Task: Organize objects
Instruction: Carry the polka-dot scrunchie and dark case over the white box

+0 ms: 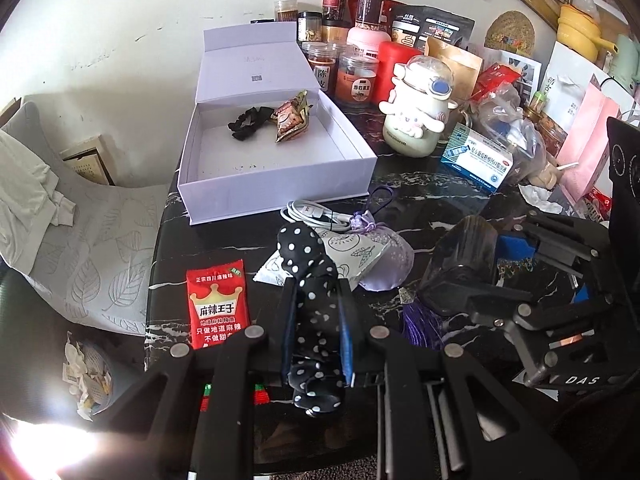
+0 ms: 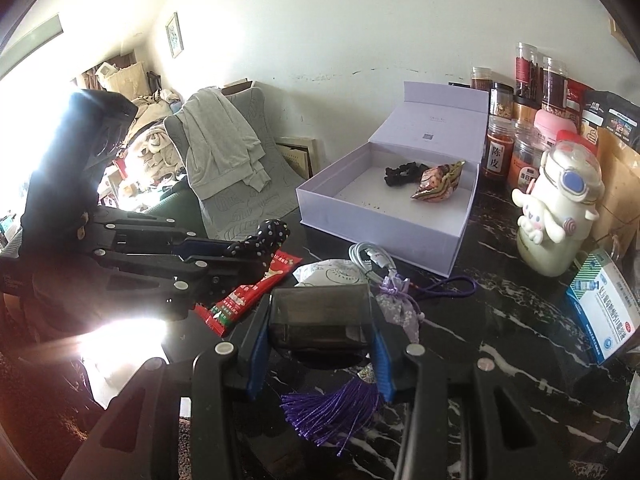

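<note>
Black white-dotted fabric scrunchie (image 1: pixel 310 280), crumpled, in left claw (image 1: pixel 316 308)

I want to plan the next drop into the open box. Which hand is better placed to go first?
Probably left. The left gripper holds the dotted cloth with the box right ahead. The right gripper, holding the dark case, sits further to the side.

A: Open box (image 1: pixel 276 168), contents?
B: Scrunchie (image 1: pixel 250 120) at 9 o'clock of snack packet (image 1: pixel 290 118), touching.
A: Around the box?
B: Jars (image 1: pixel 340 52) at 1 o'clock; cable (image 1: pixel 310 214) at 6 o'clock; sachet (image 1: pixel 384 256) at 5 o'clock.
</note>
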Available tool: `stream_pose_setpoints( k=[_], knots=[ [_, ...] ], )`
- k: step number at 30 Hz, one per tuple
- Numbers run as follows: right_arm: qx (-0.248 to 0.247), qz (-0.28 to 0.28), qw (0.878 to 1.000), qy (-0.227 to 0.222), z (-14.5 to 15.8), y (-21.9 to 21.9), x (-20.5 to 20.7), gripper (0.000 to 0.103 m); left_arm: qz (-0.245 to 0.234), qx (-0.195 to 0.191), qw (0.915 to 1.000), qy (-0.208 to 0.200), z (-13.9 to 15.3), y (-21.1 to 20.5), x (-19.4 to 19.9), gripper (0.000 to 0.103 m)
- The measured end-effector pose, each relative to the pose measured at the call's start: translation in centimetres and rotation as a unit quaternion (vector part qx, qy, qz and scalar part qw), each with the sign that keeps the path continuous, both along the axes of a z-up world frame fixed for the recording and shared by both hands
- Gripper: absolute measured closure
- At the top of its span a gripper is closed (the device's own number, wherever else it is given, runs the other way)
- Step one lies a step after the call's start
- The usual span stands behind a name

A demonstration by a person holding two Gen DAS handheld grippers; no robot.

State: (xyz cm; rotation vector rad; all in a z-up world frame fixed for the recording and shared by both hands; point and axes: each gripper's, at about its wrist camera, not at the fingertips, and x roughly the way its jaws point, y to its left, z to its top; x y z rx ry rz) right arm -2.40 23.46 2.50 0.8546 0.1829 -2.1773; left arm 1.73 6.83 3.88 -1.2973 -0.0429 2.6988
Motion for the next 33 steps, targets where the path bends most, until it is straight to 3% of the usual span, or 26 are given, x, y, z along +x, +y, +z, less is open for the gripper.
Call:
stream_pose_setpoints(
  k=[14, 33],
  knots=[
    [-0.005, 0.001, 1.000, 0.004, 1.4, -0.7, -4.8, 0.060, -0.006, 0.000, 1.0000, -0.007, 1.0, -1.0, -5.3, 0.086],
    [0.001, -0.006, 1.000, 0.013, 2.7, -2.8, -13.7, 0.060, -0.014, 0.003, 0.9999, -0.008, 1.4, -2.8, -16.3, 0.086]
  ],
)
